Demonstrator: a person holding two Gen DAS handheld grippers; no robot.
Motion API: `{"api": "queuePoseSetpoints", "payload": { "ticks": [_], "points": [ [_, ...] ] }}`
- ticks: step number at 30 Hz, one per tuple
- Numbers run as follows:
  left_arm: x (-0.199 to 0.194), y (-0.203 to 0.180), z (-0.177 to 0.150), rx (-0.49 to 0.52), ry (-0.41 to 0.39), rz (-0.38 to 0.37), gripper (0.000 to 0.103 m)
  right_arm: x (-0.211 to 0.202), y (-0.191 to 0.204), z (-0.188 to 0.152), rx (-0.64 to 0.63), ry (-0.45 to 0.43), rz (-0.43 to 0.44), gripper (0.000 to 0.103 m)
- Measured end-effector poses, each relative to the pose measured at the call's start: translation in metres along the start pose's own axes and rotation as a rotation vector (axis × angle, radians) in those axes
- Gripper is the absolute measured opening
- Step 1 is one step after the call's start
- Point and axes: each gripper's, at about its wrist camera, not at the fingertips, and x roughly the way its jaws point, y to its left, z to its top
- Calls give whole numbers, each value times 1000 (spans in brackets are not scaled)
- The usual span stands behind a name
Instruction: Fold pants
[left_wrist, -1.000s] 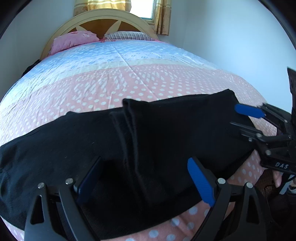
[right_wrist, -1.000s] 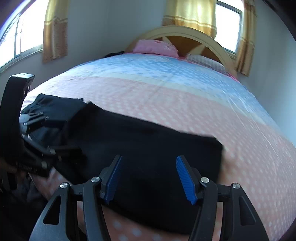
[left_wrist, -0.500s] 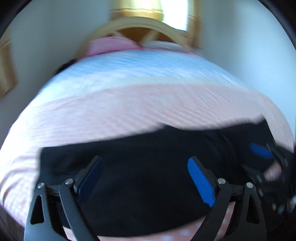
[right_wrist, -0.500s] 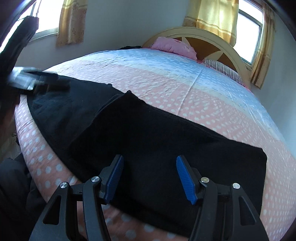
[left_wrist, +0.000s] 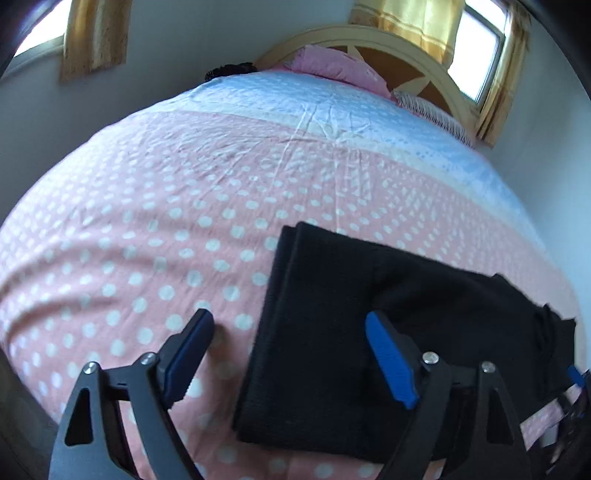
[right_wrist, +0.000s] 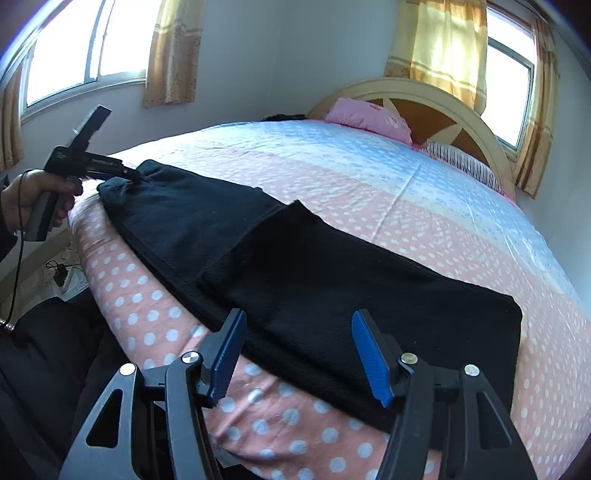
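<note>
Left hand-held gripper (left_wrist: 286, 350) hangs low over the near edge of the bed (left_wrist: 177, 206), its blue-padded jaws spread wide and holding nothing: one pad sits over bare polka-dot cover at 7 o'clock in its own view, the other over the end of the pants (left_wrist: 332, 317). In the right wrist view that same tool appears at 10 o'clock, gripped by a hand (right_wrist: 33, 199), with its tip at the far end of the black cloth; whether it touches the fabric there I cannot tell. Right hand-held gripper (right_wrist: 297, 354) is likewise spread apart and empty, poised above the near hem of the pants (right_wrist: 295, 273) at 6 o'clock. The garment lies flat along the foot-side edge of the bed, a long dark band running from 10 o'clock toward 4 o'clock in the right view. One section already lies doubled over the rest, its edge showing as a step near the middle, so I judge a first fold done. The piece is long for a finished stack, and the end near the left tool looks a little rumpled. What seems left is to take the ends, bring them over once or twice more, and smooth the result. A pink pillow (right_wrist: 369, 118) and the headboard (right_wrist: 424, 92) lie well apart at 1 o'clock.
</note>
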Motion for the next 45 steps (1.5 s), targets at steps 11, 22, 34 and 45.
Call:
{"api": "queuePoseSetpoints", "payload": {
  "ticks": [11,22,34,45],
  "points": [
    [1,-10,-5,71,-8,-25,57,-6,16,-4,-61,-29,25,61],
    [-17,-9,10,-34,9,-173,24,-12,5,-1,-24,-57,12,61],
    [-88,-103,25,80,-71,-421,23,-31,-56,9,139,-70,-119,61],
    [-113,-228,23,268,-23,-623,23,-67,-120,4,304,-100,-234,61]
  ]
}}
